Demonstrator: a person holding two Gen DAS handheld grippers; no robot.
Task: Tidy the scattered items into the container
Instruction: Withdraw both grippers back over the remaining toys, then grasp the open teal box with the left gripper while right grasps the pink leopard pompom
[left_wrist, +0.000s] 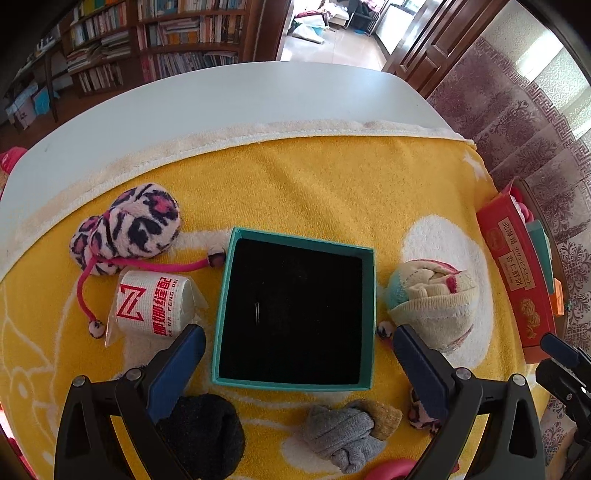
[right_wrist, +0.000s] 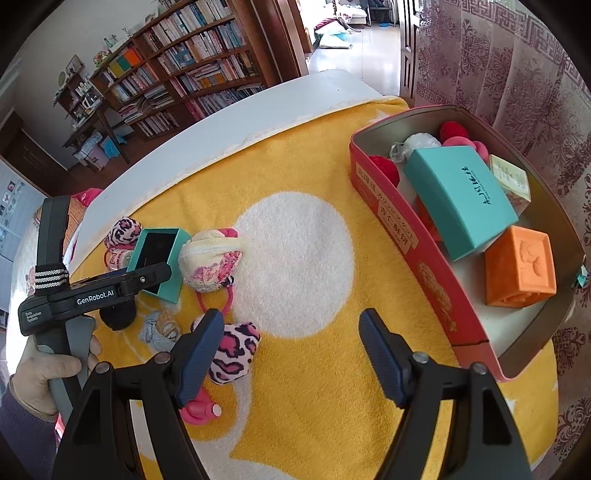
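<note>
overhead, the left gripper (left_wrist: 295, 332) hangs with its jaws spread wide on either side of the open teal box (left_wrist: 295, 314), gripping nothing. a leopard plush (left_wrist: 129, 229) lies at ten o'clock of that box, and a rolled sock (left_wrist: 432, 299) at three. the right gripper (right_wrist: 291, 332) gapes over the yellow towel (right_wrist: 295, 184), empty too. the red tin (right_wrist: 436, 258), at two o'clock from it, holds a teal lid (right_wrist: 458, 195) and an orange block (right_wrist: 521, 266).

Open teal box (left_wrist: 295, 314) upright among rolled socks (left_wrist: 434, 302); red tin (right_wrist: 424, 258) part-filled.
</note>
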